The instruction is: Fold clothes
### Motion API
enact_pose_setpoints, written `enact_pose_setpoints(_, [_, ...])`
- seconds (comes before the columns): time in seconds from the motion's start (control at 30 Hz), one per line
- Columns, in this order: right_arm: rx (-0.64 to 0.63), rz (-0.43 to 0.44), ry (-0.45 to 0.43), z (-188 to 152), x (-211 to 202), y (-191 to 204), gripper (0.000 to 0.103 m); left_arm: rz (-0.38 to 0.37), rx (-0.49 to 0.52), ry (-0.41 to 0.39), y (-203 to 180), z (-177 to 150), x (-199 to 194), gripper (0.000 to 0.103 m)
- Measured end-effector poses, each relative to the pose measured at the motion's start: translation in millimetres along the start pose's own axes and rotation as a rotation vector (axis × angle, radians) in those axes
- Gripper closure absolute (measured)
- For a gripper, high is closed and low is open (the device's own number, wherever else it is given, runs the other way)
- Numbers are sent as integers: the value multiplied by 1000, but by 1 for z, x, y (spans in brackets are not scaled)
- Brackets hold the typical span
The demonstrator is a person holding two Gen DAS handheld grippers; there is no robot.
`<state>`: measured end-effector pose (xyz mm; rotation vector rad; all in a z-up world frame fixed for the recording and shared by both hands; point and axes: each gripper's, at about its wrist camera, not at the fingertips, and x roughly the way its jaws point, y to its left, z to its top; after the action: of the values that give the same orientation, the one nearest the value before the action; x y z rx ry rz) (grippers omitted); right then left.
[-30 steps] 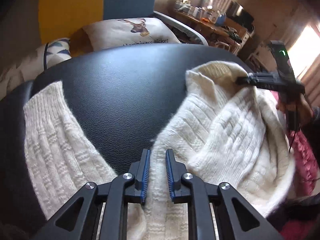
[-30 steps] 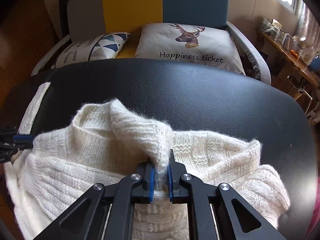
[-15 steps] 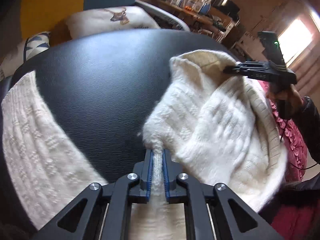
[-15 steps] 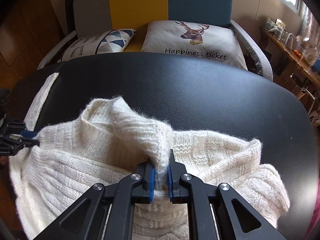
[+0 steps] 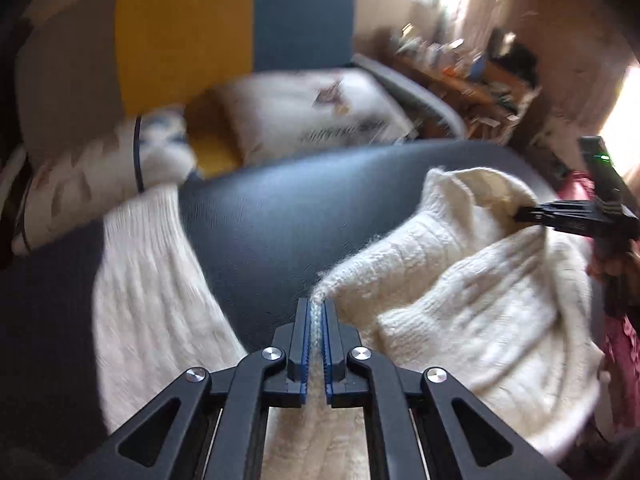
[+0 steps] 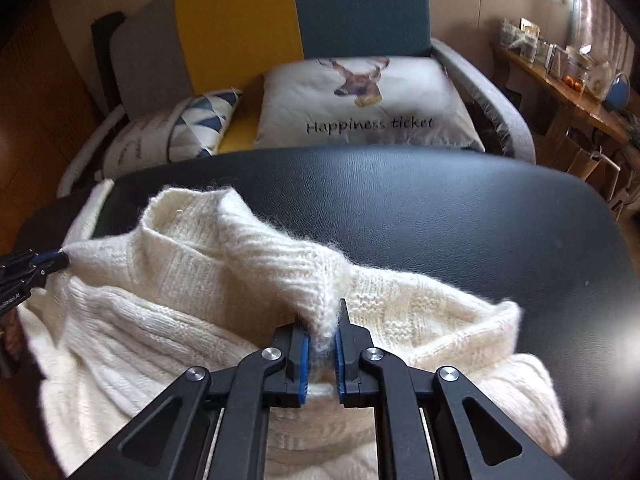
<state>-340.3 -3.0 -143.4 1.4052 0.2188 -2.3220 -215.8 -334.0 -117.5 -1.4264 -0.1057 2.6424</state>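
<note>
The left tongs (image 5: 316,312) were pressed together on a thin ridge of the cream knit sweater (image 5: 452,280), at the sweater's edge nearest the camera. In the left wrist view the sweater lay bunched on the black worktop (image 5: 280,208), with one sleeve (image 5: 144,288) trailing away to the sweater's left toward the sofa (image 5: 240,32). The right tongs (image 5: 520,213) showed at the sweater's far right, biting into the collar side. That view was blurred, and a quick swing looked likely to drag the loose sleeve off the worktop's edge or tear the small pinch free.

In the right wrist view the right tongs (image 6: 321,320) were pinching a fuzzy fold of the sweater (image 6: 200,280) just below its collar (image 6: 184,216). The left tongs (image 6: 40,266) held a point at the sweater's left. The collar opened away from the camera toward the deer cushion (image 6: 360,100). The long axis seemed to run left to right between the two grips, though the bunching made that uncertain. With both grips shallow in fluffy yarn, I judged uneven pulling could skew the fold line or let fibres slip out.
</note>
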Motion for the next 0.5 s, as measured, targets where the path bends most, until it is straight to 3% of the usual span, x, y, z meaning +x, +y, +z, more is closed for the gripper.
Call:
enact_pose_setpoints(0.13, [-4, 6, 46, -2, 16, -1, 87, 43, -105, 18, 11, -7, 9, 91])
enact_pose_setpoints(0.17, [8, 24, 43, -4, 11, -5, 79, 42, -139, -3, 16, -11, -1, 90])
enact_pose_setpoints(0.23, [42, 81, 16, -10, -13, -15, 47, 47, -202, -69, 24, -22, -31, 88])
enact_pose_setpoints(0.27, [56, 119, -1, -15, -28, -20, 25, -1, -246, -97, 26, -32, -47, 88])
enact_pose_setpoints(0.3, [68, 161, -21, -23, -46, -25, 16, -50, -290, -125, 28, -42, -63, 85])
enact_pose_setpoints(0.4, [145, 235, -41, -56, -88, -42, 10, -189, -364, -146, 6, -74, -86, 81])
enact_pose_setpoints(0.5, [321, 299, -43, -108, -117, -75, 4, -324, -408, -134, -30, -108, -98, 81])
